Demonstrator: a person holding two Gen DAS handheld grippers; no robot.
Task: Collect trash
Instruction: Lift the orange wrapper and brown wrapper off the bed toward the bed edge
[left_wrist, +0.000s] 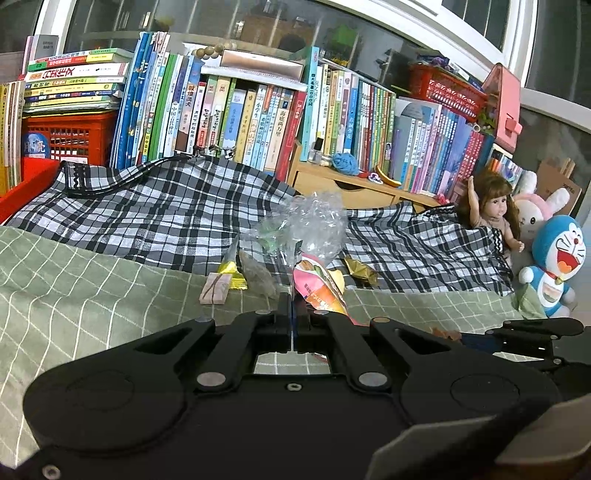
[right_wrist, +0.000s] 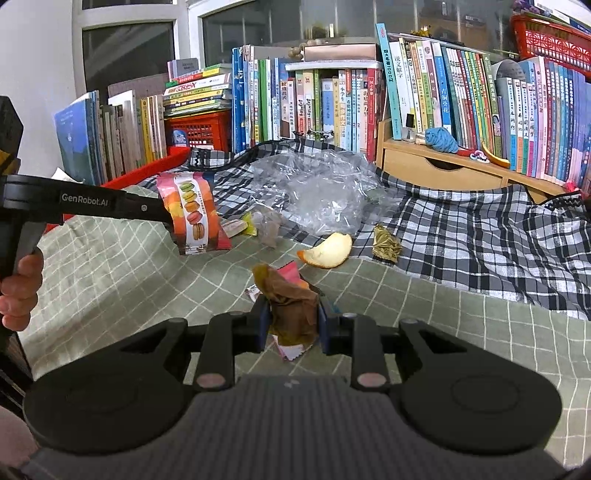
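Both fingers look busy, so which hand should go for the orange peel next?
Right, probably: the peel lies just ahead of the right gripper. But it holds wrappers, and the left gripper holds the macaron packet; unload first.

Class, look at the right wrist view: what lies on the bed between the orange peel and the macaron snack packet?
In the right wrist view, between the orange peel and the macaron packet held by the left gripper lie a small yellow wrapper and a crumpled clear wrapper.

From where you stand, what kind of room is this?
Most likely a child's bedroom: a bed with a green checked sheet, a long row of children's books along the window, and a doll beside plush toys.
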